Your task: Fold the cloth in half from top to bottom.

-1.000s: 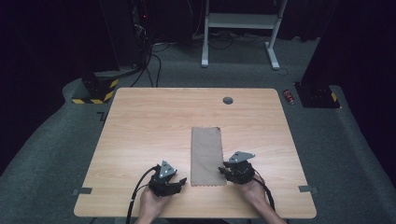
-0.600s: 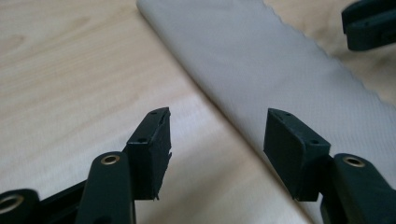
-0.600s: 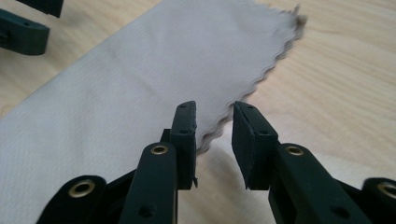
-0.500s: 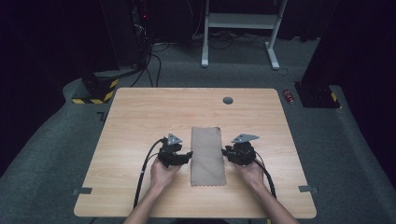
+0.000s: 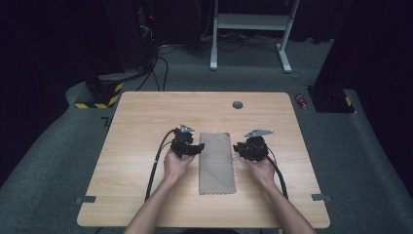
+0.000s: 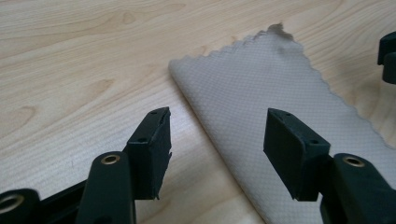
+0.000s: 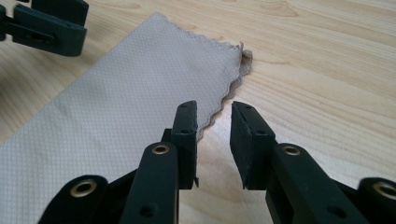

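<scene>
Two tongs flank the folded cloth on the bench; left tongs gape wide, empty; right tongs, just narrowing, straddle its scalloped edge ungripped.

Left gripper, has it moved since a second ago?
Yes. The left gripper went from the table's near edge up along the cloth's left side toward its far end.

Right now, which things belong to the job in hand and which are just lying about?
In the job:
folded beige cloth
left tool, open beside the cloth
right tool, jaws narrow, nothing gripped

Lying about:
round grommet in the table
red can on the floor
</scene>
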`<act>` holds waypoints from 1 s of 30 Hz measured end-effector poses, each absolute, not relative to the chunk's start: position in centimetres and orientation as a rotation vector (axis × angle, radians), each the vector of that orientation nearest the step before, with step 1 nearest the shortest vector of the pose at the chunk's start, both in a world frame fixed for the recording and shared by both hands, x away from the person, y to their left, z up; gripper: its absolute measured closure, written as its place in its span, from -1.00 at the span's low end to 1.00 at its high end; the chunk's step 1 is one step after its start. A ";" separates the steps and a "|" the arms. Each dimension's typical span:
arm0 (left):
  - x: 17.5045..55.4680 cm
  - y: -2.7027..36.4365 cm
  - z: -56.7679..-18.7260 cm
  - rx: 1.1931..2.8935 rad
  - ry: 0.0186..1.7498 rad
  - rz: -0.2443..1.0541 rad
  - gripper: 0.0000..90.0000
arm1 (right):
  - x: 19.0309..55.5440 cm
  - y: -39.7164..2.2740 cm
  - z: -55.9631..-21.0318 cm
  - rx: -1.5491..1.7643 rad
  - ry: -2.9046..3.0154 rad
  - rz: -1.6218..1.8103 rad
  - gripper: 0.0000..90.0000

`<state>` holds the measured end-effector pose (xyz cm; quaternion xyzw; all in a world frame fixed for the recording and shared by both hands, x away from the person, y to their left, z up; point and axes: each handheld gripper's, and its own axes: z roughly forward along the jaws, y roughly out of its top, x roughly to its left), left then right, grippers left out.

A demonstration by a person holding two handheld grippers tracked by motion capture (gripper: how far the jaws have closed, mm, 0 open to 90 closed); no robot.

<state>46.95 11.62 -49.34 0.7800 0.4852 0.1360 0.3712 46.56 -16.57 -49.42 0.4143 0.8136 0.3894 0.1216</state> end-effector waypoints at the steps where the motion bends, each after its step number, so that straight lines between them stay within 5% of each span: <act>1: 47.2 11.6 -49.3 2.003 1.247 0.350 -0.07 | 46.8 -16.5 -49.4 1.211 2.377 1.132 0.58; 30: 51.2 11.2 -50.7 1.959 1.355 0.366 -0.07 | 51.7 -13.5 -50.3 1.317 2.321 1.089 0.44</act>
